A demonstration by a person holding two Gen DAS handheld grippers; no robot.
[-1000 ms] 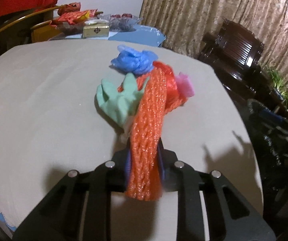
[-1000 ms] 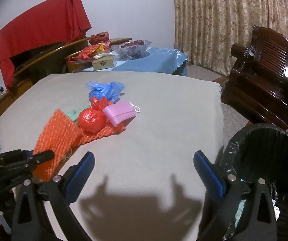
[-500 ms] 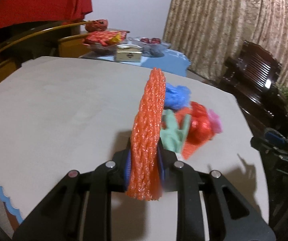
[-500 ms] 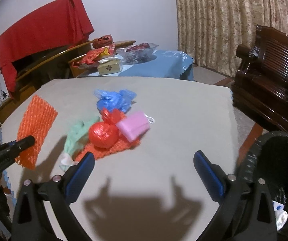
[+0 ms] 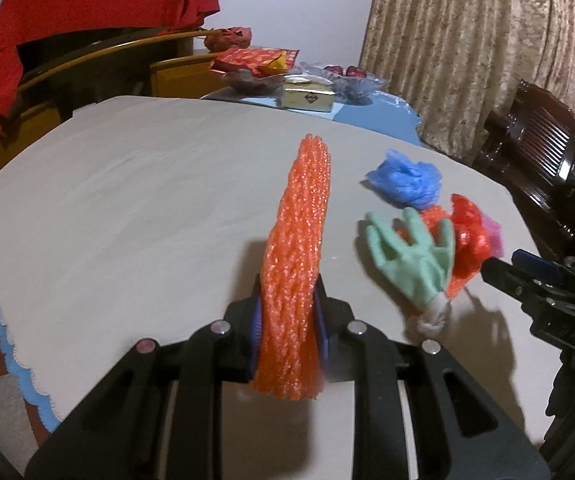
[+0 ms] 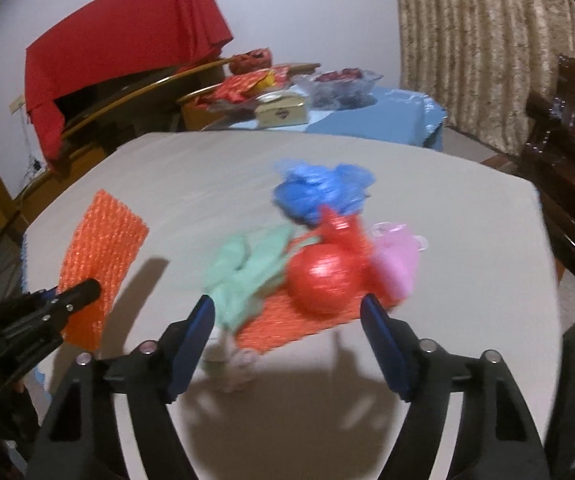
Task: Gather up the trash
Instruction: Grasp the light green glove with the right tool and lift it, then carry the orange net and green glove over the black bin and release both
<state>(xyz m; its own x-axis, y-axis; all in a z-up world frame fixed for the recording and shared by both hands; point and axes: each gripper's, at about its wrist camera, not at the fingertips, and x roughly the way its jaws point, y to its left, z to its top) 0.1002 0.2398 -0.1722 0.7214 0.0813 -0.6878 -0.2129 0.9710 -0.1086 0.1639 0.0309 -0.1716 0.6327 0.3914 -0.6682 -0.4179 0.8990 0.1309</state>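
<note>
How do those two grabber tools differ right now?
The left gripper is shut on an orange foam net, lifted clear of the table; the right gripper holds nothing, its jaws apart but just closing toward the green glove and red bag. Both have blue pads.

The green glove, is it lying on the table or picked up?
Lying on the table. The green glove rests beside the red bag, and no claw holds it.
</note>
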